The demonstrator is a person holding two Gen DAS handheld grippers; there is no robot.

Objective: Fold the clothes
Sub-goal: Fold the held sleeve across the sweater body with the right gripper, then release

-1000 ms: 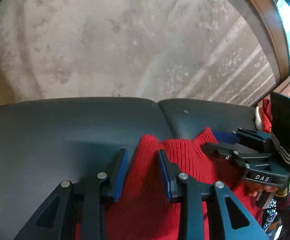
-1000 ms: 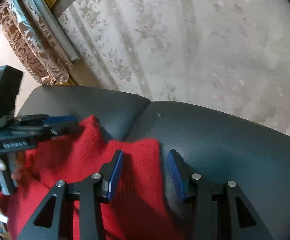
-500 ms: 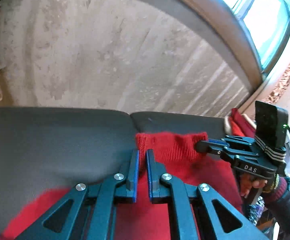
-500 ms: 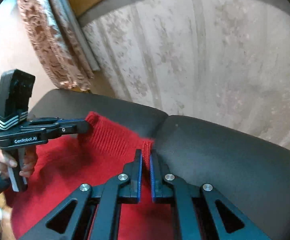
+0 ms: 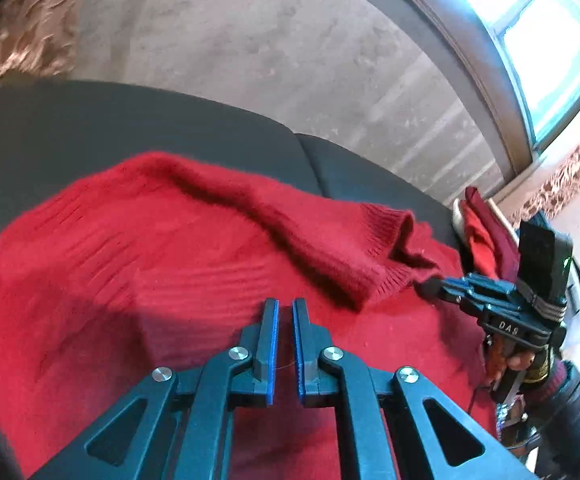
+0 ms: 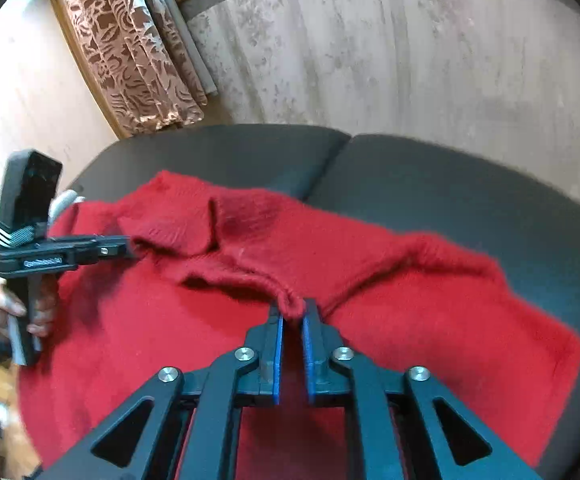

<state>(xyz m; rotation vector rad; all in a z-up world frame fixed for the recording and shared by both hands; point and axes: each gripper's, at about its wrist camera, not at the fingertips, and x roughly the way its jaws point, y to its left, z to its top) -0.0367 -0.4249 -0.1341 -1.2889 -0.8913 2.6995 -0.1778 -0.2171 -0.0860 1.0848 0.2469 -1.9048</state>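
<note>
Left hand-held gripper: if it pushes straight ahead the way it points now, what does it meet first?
Probably the raised fold of the red sweater lying just beyond the left hand-held gripper. Past that is the dark cushion. Depth is hard to judge in this fisheye view.

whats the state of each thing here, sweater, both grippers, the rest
red sweater: spread on the cushions, top edge bunched and raised between the grippers
left gripper: fingers shut on the sweater's edge
right gripper: fingers shut on a pinch of sweater
dark cushions: partly covered by the sweater
curtain: hanging, gathered
</note>
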